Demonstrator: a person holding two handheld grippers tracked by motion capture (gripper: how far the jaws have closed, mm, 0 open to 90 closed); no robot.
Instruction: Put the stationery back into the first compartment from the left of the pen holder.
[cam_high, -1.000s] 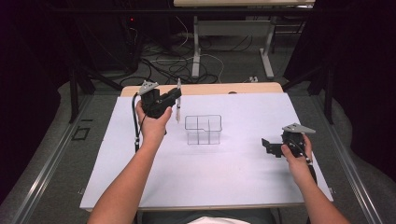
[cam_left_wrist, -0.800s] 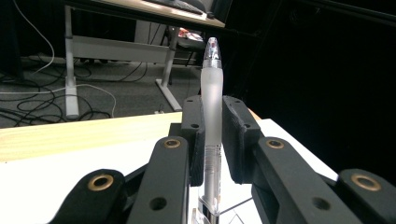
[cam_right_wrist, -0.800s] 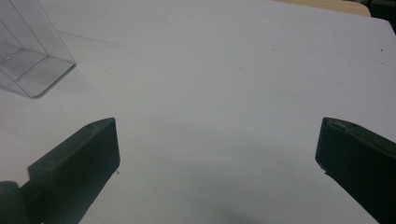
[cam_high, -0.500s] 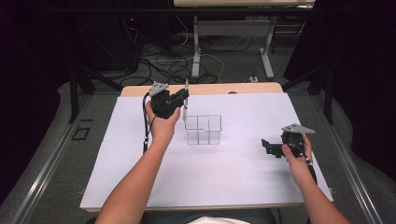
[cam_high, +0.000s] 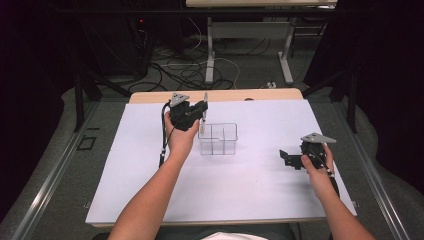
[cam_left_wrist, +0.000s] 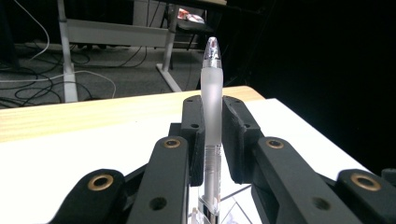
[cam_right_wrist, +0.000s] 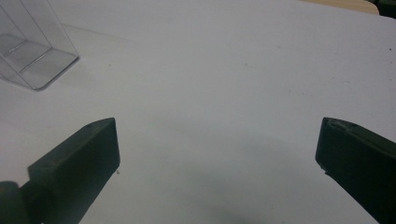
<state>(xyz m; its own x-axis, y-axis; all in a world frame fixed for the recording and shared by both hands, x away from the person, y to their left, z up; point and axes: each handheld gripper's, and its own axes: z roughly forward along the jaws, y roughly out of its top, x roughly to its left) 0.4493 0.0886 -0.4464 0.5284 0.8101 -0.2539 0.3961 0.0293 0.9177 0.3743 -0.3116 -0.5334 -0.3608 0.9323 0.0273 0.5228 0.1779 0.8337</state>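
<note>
Overhead view: my left gripper (cam_high: 200, 111) holds a pen (cam_high: 204, 106) upright above the left rear corner of a clear divided box (cam_high: 218, 138) on the white table (cam_high: 250, 200). Left gripper view: both pads pinch the frosted pen (cam_left_wrist: 212, 107). Right gripper view: my right gripper (cam_right_wrist: 217, 158) jaws are spread wide, empty, near the box (cam_right_wrist: 32, 51).

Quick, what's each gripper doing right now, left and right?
Left gripper: closed on an upright pen.
Right gripper: open, holding nothing.
</note>
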